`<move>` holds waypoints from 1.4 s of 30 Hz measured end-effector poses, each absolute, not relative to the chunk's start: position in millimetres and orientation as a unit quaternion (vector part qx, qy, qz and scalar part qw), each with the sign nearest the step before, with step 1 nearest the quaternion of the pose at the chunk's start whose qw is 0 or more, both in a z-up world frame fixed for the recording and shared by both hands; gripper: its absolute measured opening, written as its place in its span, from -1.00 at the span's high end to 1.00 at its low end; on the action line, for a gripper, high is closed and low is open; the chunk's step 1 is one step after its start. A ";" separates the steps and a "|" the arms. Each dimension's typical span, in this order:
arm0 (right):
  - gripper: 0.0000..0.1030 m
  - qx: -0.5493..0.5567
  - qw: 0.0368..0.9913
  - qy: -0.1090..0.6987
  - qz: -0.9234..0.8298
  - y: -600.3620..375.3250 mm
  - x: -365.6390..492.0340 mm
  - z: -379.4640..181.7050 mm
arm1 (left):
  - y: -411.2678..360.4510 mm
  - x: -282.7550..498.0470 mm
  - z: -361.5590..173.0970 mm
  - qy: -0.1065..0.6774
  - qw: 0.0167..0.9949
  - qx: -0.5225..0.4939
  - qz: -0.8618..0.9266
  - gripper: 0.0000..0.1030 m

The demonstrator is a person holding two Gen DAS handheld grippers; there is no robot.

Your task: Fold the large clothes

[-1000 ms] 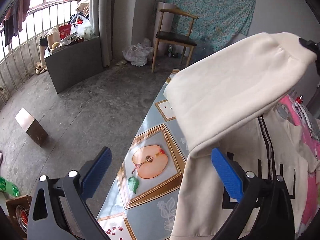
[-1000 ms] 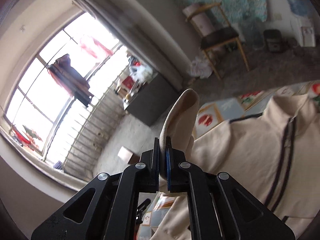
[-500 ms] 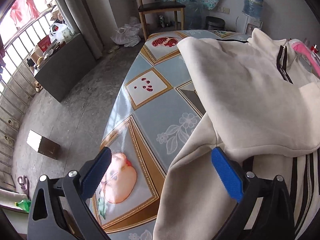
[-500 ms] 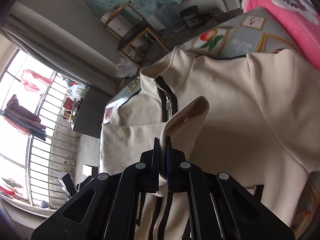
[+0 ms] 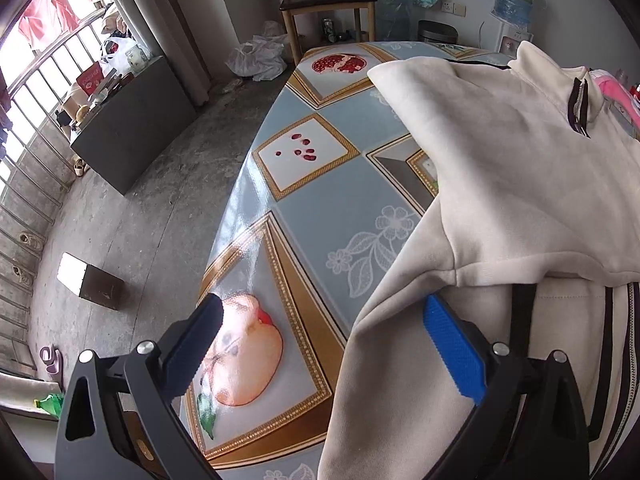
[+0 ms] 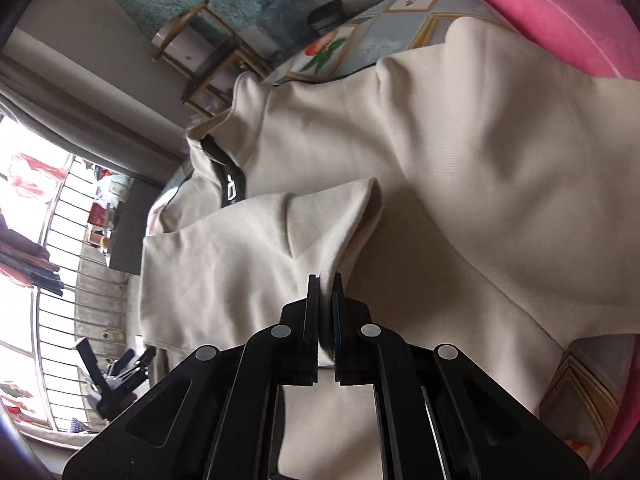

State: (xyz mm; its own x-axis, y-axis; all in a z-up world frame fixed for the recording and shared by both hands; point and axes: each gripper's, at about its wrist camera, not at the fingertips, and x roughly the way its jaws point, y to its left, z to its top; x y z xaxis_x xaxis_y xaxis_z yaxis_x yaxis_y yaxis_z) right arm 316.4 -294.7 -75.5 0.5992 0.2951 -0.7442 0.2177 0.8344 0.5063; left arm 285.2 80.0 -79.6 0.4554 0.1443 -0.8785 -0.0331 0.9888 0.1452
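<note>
Right tool (image 6: 326, 280) is pinched tight on the cuff of the cream sleeve (image 6: 256, 240), and the sleeve now runs flat across the jacket's chest toward nine o'clock in its view, its long axis lying crosswise to the zipper. Biggest thing first: the surface (image 5: 320, 216), with its fruit-tile cloth, carries the cream jacket (image 5: 520, 168) spread front-up, collar at twelve o'clock from the left camera and the body filling the three o'clock side. A pink garment (image 6: 552, 12) lies past the jacket at one o'clock in the right view. Left tool (image 5: 320, 344) hangs spread wide and empty over the jacket's near edge, its right pad just beside the folded sleeve's shoulder seam, so it looks the nearer one for pinning that fold. Compared with a second back, the sleeve was up in the air, cuff held high; now it's down on the chest, and the left tool has dropped closer to the surface.
</note>
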 end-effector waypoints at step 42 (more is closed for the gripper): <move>0.85 -0.167 0.796 0.577 0.074 96.8 522.9 -80.8 | 119.5 286.8 -88.3 0.519 0.850 -0.064 0.059 -0.92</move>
